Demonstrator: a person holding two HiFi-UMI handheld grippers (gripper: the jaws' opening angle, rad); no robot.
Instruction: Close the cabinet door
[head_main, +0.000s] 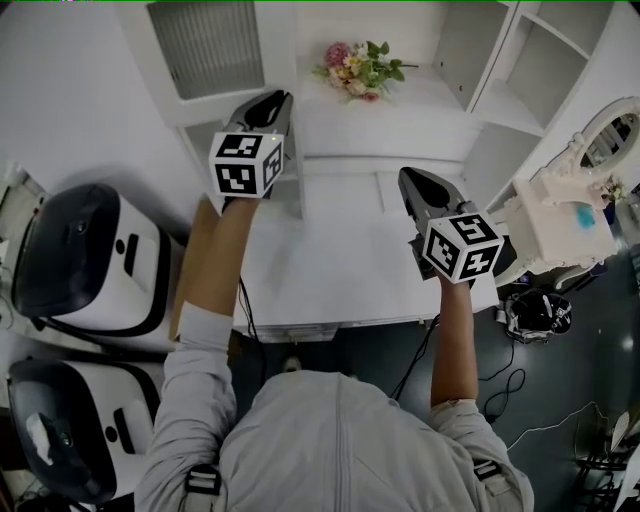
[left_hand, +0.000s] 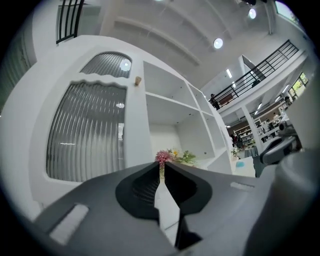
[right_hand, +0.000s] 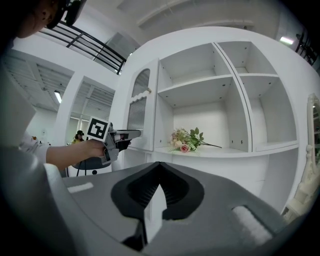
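Head view first: the white cabinet (head_main: 430, 100) fills the top of the frame. The cabinet door (head_main: 210, 45), with its ribbed glass panel, sits up at 11 o'clock, and a bunch of flowers (head_main: 362, 68) lies on the open shelf at 12.

The left gripper (head_main: 272, 100) points in at the door's lower edge, just beside it; whether it touches, I cannot tell. Its marker cube (head_main: 247, 163) shows bold black-and-white squares, patterns only, no letters.

In its own view the left gripper (left_hand: 162, 162) has its jaws a narrow slit apart. Nothing is between them, and the flowers (left_hand: 172, 156) peek through the gap. The door (left_hand: 87, 132) looms at 9 o'clock, with its small knob (left_hand: 137, 80) up at 11. It looks closed or very nearly so; fully flush, I can't say.

The right gripper (head_main: 408, 175) hangs at 3 o'clock in front of the lower cabinet, well apart from the door, and its cube (head_main: 462, 247) carries the same square markers. In its own view the right gripper (right_hand: 156, 163) has its tips meeting, gripping nothing.

Two white-and-black appliances (head_main: 85, 260) stand at 8 and 9 o'clock.
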